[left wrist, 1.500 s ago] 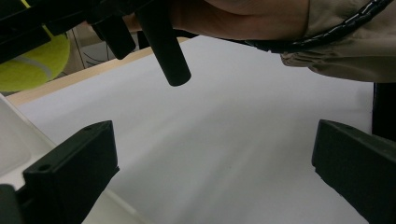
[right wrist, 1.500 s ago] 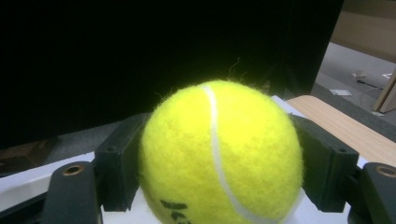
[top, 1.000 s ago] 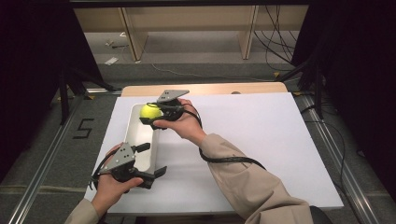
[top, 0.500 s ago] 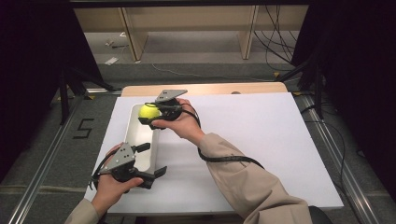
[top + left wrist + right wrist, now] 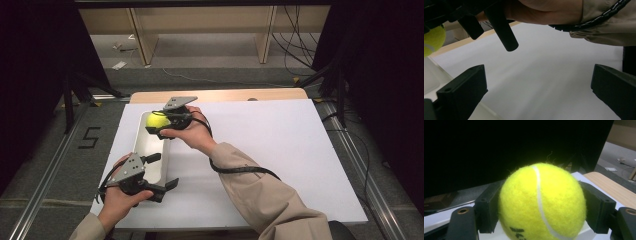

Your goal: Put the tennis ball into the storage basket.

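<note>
One tennis ball [image 5: 156, 120] sits clamped between the right gripper's [image 5: 159, 123] jaws, held over the far end of the white tray [image 5: 141, 141]; pickup looks done, release into the tray seems left; left gripper [image 5: 161, 171], jaws spread and empty, rests at the tray's near end.
</note>
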Demonstrator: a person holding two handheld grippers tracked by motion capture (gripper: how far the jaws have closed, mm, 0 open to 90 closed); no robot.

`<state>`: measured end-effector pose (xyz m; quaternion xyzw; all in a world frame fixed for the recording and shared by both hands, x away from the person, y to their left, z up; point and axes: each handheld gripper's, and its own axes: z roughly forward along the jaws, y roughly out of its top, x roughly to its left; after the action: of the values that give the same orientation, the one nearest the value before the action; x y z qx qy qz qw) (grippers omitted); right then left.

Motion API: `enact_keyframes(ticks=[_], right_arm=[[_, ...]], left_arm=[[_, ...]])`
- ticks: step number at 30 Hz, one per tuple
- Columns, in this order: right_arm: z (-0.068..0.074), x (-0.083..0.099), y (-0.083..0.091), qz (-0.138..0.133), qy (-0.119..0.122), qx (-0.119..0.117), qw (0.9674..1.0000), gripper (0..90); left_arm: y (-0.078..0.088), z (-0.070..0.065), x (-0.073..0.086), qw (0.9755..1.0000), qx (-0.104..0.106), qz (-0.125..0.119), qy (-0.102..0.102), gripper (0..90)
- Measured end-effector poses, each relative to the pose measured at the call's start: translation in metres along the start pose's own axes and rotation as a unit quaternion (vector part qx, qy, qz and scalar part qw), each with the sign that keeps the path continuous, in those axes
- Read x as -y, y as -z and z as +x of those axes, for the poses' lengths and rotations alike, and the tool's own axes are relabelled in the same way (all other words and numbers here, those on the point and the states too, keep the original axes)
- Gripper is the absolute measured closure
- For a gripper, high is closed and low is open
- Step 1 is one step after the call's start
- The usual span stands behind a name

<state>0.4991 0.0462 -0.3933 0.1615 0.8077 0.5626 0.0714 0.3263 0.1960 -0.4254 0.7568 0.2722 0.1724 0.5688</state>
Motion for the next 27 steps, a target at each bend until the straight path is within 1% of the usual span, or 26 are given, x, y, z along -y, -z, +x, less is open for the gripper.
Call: enact_keyframes(ticks=[27], right_arm=[[0.001,0.000,-0.011,0.005,-0.002,-0.004,1.0000,26.5]], left_arm=[[0.000,0.000,0.000,1.0000,0.001,0.000,0.000,0.0]])
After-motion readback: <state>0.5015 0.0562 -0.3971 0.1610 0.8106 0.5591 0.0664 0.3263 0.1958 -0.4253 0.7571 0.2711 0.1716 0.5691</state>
